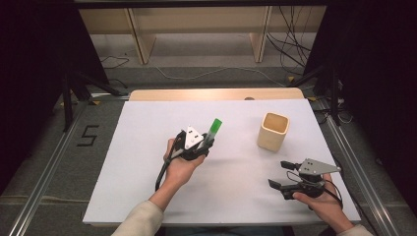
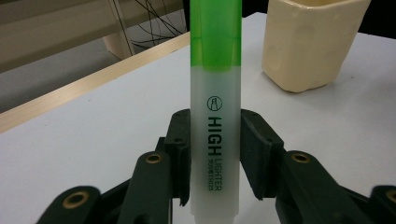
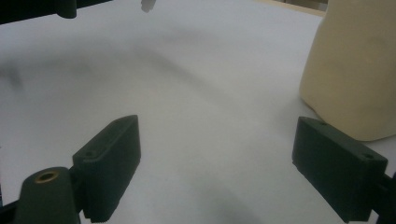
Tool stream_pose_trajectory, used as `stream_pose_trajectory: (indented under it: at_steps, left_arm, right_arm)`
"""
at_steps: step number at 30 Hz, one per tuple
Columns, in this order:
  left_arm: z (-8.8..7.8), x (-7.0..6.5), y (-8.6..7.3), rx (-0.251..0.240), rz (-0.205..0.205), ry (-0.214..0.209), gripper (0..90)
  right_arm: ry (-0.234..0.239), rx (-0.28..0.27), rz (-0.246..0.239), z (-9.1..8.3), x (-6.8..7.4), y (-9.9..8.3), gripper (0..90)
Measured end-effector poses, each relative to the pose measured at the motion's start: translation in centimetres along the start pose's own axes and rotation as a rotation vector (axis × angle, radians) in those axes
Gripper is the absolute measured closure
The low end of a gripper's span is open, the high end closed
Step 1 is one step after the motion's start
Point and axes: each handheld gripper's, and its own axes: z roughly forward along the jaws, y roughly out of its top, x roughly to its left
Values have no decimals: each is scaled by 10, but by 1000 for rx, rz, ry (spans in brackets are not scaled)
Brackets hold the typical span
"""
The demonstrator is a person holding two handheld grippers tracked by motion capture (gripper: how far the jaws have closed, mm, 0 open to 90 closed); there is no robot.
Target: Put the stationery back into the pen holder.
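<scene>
Clamping frosted green-capped highlighter (image 2: 215,121): left gripper (image 2: 215,154); squarish cream cup (image 1: 273,131) nearby.

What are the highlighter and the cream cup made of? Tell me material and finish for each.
Highlighter: plastic by the look, a frosted translucent white barrel with printed black lettering and a glossier translucent green cap end. It is clamped in the left tongs.

Cup: cream, matte and slightly uneven, with thick walls and rounded corners; possibly unglazed ceramic or moulded resin, I cannot tell which.
</scene>
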Motion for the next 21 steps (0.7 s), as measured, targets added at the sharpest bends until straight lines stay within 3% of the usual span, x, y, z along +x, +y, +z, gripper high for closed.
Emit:
stream_pose_trajectory:
  at_steps: [21]
  left_arm:
    - [16, -14, 15, -35, 17, -44, 663]
  right_arm:
    - [1, 1, 7, 0, 0, 0, 161]
